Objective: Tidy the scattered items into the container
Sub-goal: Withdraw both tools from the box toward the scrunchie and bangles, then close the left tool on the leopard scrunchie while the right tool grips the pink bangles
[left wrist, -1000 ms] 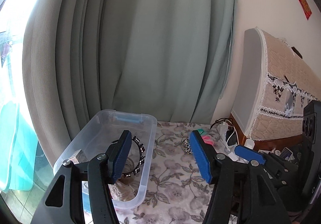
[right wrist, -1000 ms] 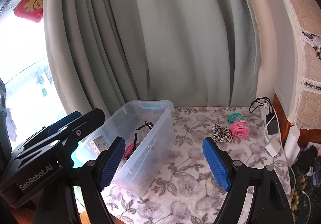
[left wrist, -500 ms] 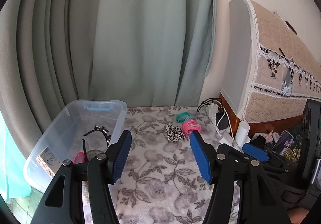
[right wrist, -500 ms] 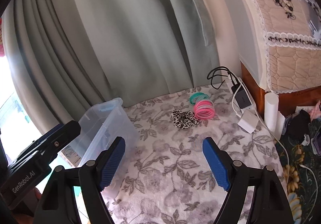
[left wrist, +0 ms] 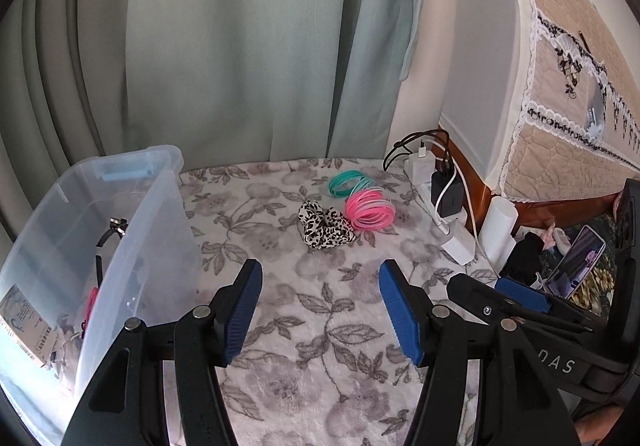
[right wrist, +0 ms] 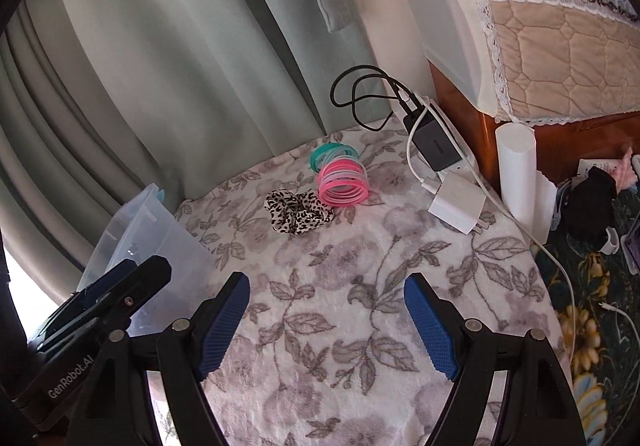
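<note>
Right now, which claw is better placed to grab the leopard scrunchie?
Probably left. The leopard scrunchie lies almost straight ahead of the open left claw; for the open right claw it lies off-centre.

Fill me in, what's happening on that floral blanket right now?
A person holds a claw in each hand; the left claw and right claw are both open and empty above the blanket. A leopard scrunchie, pink bands and teal bands lie loose beside the clear bin, which already holds a few accessories.
</note>
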Tool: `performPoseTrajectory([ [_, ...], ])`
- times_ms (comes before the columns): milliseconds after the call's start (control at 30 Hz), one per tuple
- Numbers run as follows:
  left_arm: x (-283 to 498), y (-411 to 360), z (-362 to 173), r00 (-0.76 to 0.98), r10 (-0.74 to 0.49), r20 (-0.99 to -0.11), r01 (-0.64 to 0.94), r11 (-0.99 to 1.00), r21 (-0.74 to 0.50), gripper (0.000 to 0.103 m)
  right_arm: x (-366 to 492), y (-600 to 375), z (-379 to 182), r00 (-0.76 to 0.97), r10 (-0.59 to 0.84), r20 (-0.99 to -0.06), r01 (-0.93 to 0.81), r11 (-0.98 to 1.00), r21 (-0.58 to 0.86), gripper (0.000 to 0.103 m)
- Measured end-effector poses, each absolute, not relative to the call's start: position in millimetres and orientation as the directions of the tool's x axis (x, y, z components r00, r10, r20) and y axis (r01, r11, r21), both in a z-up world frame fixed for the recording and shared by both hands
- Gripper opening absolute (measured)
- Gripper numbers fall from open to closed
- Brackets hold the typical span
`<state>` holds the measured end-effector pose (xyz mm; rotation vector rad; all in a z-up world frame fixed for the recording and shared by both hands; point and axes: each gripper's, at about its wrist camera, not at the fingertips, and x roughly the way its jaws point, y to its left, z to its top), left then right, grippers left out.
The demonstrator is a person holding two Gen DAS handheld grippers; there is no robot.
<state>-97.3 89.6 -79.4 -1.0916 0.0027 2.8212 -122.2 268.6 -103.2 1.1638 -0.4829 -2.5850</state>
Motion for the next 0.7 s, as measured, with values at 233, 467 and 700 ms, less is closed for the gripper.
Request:
performPoseTrajectory([
  [233, -150, 90, -119, -0.691, 0.110, -0.714, -0.095, -0.994, -0.061, 0.062, -158, 261, -121, -0.609, -0.368, -0.702, 0.125, -0.919, 0.373, 0.083],
  [467, -196, 82, -152, -0.675, 0.102, -0.731, -0.075, -0.995, -0.070, 0.062, -199, 249, -142, -0.582, -0.374, -0.722, 0.126, -0.919, 0.374, 0.083],
  [700, -229, 78, -177, -0.658, 0.141, -0.740, -0.063, -0.989, -0.133, 0.062, -229, 243, -158, -0.580, -0.375, -0.723, 0.117, -0.917, 0.382, 0.082],
])
